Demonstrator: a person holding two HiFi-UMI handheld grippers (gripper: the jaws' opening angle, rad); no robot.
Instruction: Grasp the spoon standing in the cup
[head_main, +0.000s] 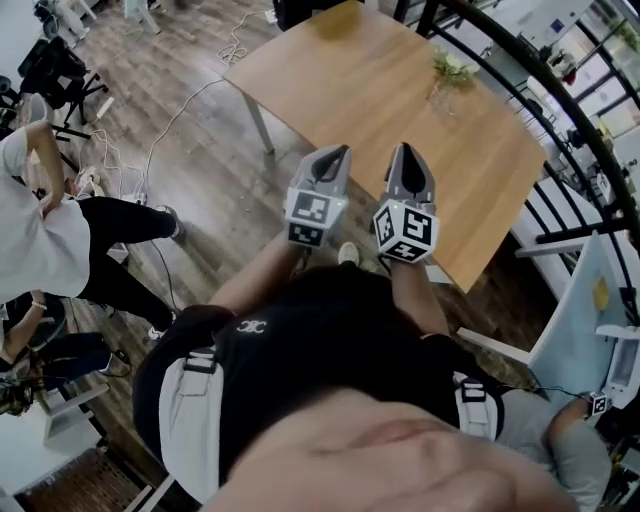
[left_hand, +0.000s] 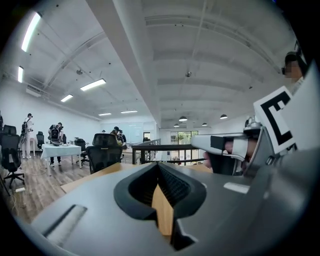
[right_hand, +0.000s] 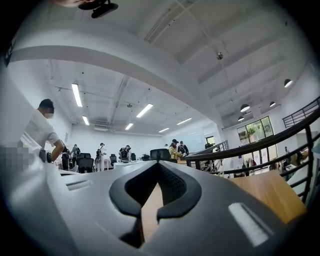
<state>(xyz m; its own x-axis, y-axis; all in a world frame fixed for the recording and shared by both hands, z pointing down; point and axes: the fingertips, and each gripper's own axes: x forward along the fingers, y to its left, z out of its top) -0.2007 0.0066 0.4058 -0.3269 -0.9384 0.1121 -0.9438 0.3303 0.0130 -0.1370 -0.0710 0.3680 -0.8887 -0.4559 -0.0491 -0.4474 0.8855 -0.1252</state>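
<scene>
The left gripper (head_main: 340, 152) and right gripper (head_main: 406, 148) are hovering at the bench's (head_main: 330, 80) near edge, each with its jaws pressed together on nothing. Neither spoon nor cup is showing. Only a small sprigged vessel (head_main: 447, 75) is standing toward the far edge. A spoon is likely handling light, stiff and slippery, so pinching its handle squarely above the cup's rim seems safest.

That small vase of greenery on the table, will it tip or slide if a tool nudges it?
Likely tips: the vase looks narrow and upright, with greenery spreading above it, so top-heavy. It seems clear, probably glass, so fragile and slick on the smooth table. It is small, so probably light.
</scene>
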